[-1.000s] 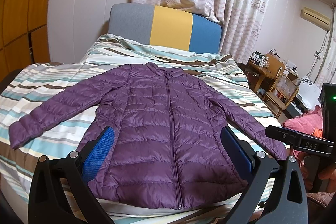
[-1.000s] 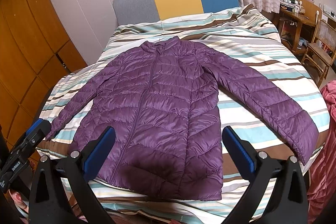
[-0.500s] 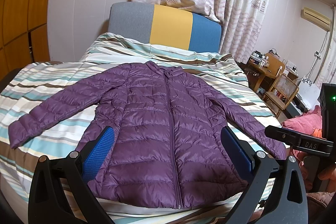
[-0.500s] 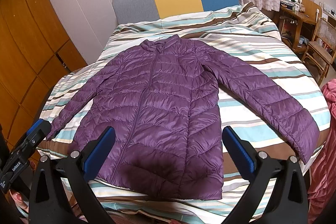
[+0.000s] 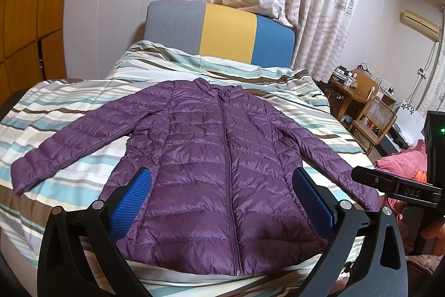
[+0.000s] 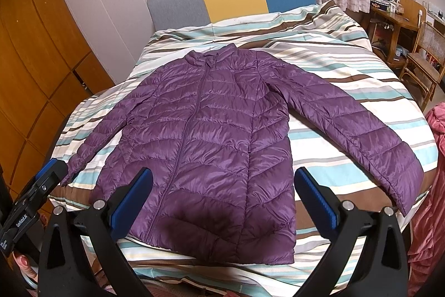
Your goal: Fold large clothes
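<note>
Left wrist view: the left gripper is spread wide and holds nothing, its blue pads hovering over the lower half of a purple puffer jacket. The jacket lies flat and zipped on the striped bed straight ahead, sleeves out to both sides.

Right wrist view: the right gripper is likewise wide and empty above the jacket's hem. One sleeve stretches off to its right.
</note>
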A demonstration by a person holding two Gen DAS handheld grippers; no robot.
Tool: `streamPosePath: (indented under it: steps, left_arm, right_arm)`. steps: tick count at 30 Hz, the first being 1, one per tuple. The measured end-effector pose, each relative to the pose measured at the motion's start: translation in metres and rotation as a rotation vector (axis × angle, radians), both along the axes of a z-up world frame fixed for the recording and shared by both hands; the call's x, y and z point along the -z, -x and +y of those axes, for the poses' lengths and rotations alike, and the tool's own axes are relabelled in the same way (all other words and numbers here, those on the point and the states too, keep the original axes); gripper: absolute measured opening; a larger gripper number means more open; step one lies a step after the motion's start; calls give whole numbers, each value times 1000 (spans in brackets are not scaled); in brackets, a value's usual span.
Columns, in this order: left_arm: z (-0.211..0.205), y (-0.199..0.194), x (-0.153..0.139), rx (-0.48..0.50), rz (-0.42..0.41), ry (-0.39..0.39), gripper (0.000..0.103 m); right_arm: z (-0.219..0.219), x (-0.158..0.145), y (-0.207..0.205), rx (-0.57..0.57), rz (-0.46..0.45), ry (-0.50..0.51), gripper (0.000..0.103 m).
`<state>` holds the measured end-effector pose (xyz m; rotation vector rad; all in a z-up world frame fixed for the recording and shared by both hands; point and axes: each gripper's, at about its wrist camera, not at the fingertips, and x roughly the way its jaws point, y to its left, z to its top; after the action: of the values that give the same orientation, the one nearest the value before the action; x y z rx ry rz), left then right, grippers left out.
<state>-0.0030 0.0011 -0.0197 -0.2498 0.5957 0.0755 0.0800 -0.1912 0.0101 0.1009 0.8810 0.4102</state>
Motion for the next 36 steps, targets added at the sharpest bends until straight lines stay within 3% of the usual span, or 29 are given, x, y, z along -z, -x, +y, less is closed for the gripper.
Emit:
streamPosePath:
  steps: [27,36]
  left_arm:
    - [-3,3,5,-2,20,12,100]
    - [2,0,13,-37,72,30,100]
  right_arm:
    - [-1,3,-2,1,7,-3,101]
    - [-3,30,-18,-1,50,-37,101]
